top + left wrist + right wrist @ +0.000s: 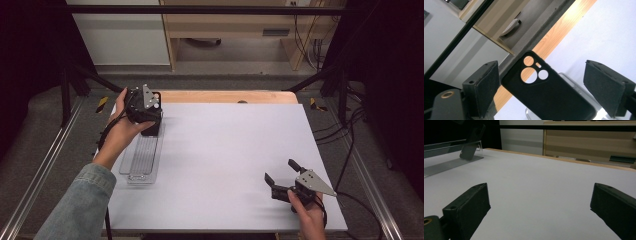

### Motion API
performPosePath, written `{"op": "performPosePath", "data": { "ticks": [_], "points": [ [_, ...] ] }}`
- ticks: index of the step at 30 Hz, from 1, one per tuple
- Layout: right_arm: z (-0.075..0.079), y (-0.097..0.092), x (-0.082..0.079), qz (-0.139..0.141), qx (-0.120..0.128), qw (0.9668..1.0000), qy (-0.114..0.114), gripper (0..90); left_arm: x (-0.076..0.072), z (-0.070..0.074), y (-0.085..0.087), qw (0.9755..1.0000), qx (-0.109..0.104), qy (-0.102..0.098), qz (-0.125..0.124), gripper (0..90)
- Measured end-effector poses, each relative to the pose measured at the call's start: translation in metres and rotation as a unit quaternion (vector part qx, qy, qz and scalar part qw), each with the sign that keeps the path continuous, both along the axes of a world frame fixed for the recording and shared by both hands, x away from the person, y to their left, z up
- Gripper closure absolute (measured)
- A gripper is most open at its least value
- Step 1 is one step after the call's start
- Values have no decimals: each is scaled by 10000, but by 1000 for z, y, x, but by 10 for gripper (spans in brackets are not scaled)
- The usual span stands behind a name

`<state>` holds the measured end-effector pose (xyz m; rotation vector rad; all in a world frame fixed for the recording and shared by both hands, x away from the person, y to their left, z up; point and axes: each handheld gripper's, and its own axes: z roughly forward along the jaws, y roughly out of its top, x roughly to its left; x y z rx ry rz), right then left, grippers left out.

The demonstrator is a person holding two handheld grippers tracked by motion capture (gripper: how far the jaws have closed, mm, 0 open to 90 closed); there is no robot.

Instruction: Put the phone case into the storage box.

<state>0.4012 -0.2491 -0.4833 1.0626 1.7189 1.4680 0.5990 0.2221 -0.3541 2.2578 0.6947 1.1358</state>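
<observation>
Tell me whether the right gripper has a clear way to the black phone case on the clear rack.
Probably yes: the white table top between the right gripper and the black phone case is bare. But the left gripper sits open around the case on the clear rack, crowding it.

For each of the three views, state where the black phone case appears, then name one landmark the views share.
High view: the black phone case sits upper left, at the far end of the clear ribbed stand, partly under the left hand-held gripper.
Left gripper view: centre, between the two open jaws.
Right gripper view: top left, leaning on the stand.
Shared landmark: the table's wooden far edge.
</observation>
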Motion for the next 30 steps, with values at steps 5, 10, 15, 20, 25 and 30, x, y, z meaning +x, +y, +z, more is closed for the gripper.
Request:
{"op": "performPosePath", "data": {
  "ticks": [5, 10, 15, 20, 25, 30],
  "points": [
    [0, 0, 0, -3, 8, 10000, 16, 29, -5, 2, -3, 9992, -403, 85, 3, 110],
    [0, 0, 0, -17, 10, 10000, 16, 27, -11, -2, -8, 9958, -857, 332, -47, 72],
    [0, 2, 1, 23, -32, 10000, 17, 27, -16, -5, -16, 9920, -1140, 510, -175, 51],
    [1, 1, -1, 16, -14, 10000, -5, 27, -24, -3, -24, 9859, -1545, 564, -307, 47],
    [0, 1, 0, 18, -2, 10000, -1, 27, -33, 4, -25, 9785, -1978, 363, -456, 40],
    [0, 1, 0, 20, -24, 10000, -2, 27, -40, 5, -25, 9739, -2202, 291, -460, 35]
  ]
}}
